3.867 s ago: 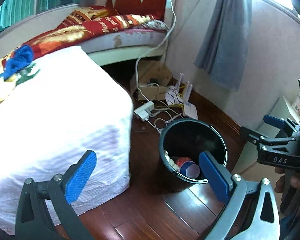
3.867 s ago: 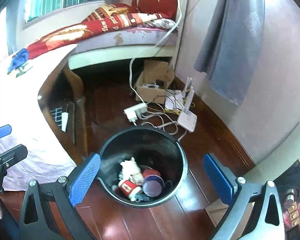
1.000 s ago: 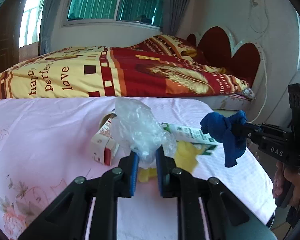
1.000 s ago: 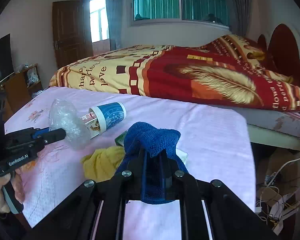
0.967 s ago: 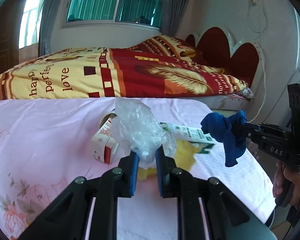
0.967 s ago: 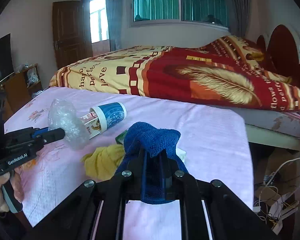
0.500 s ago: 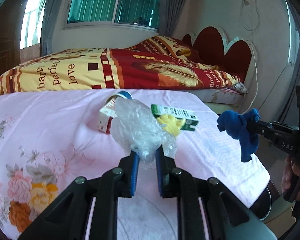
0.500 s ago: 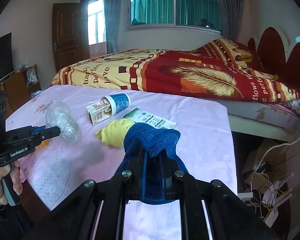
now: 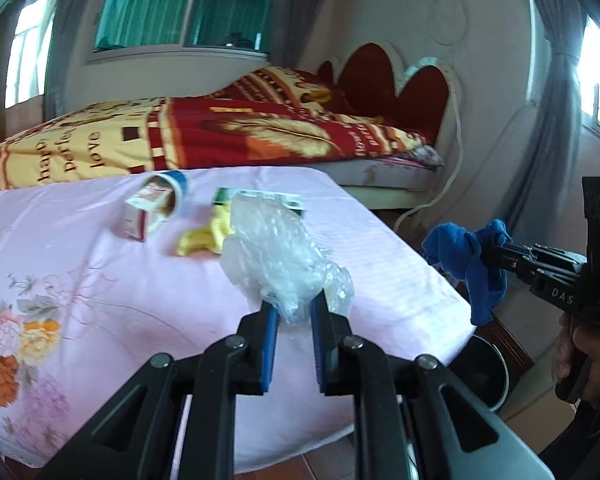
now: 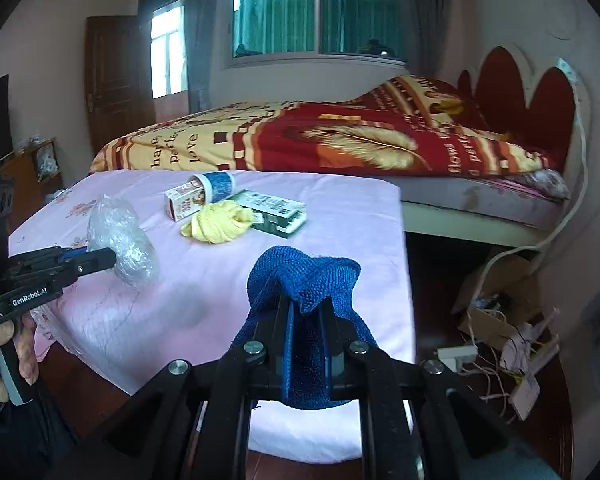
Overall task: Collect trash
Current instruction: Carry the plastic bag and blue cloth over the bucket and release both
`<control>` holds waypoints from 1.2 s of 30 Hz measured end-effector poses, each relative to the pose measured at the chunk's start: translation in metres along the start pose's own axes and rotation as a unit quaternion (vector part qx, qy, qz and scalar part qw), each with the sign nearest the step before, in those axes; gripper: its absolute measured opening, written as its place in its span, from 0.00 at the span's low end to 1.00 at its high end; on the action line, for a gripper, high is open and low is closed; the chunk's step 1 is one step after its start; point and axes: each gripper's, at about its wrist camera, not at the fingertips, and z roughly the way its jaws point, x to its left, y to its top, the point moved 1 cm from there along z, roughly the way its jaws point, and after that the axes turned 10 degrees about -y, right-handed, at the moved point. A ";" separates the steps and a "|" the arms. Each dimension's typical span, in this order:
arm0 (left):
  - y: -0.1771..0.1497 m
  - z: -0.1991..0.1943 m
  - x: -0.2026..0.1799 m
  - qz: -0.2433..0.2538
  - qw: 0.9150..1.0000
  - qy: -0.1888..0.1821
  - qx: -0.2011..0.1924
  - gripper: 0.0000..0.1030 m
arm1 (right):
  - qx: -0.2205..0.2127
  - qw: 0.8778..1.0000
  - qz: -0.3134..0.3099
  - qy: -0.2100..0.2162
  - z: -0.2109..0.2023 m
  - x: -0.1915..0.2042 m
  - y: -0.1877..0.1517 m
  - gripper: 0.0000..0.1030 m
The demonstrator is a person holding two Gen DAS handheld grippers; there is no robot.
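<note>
Two grippers are in view, each pinching one piece of trash. The left gripper [image 9: 293, 322] has its blue pads pressed onto one crumpled wad of clear plastic wrap [image 9: 278, 258], held just above the near part of the pink table cover [image 9: 100, 280]. From the right wrist view the same gripper [image 10: 100, 258] shows at the cover's left edge, with the plastic wrap [image 10: 120, 240] bulging past its tips. The right gripper [image 10: 307, 320] is clamped on one blue cloth [image 10: 304, 280], which drapes over both fingers and hangs above the cover's near right corner. From the left wrist view that gripper [image 9: 488, 252] sits off the cover's right edge, with the blue cloth [image 9: 466, 260] dangling from it over the floor.

Four items lie on the cover, all toward its far side and close together: one blue paper cup [image 10: 216, 186] on its side, one small red-and-white carton [image 10: 184, 202] touching the cup's mouth end, one yellow rag [image 10: 220, 222] just in front of the carton, and one flat green-and-white box [image 10: 272, 212] touching the rag's right side. One dark round bin [image 9: 488, 368] shows partly below the cover's right corner in the left wrist view. One bed with a red and yellow blanket [image 10: 320, 140] stands behind the cover. One tangle of cables [image 10: 500, 344] lies on the floor right of the cover.
</note>
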 end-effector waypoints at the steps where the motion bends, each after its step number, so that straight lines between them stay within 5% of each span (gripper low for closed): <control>1: -0.001 0.002 -0.008 0.003 1.000 -0.007 0.001 0.17 | -0.003 1.000 0.002 -0.005 -0.007 -0.005 -0.004 0.11; 36: -0.023 0.067 -0.200 0.097 0.981 -0.156 0.061 0.16 | 0.010 0.984 0.112 -0.139 -0.096 -0.141 -0.097 0.11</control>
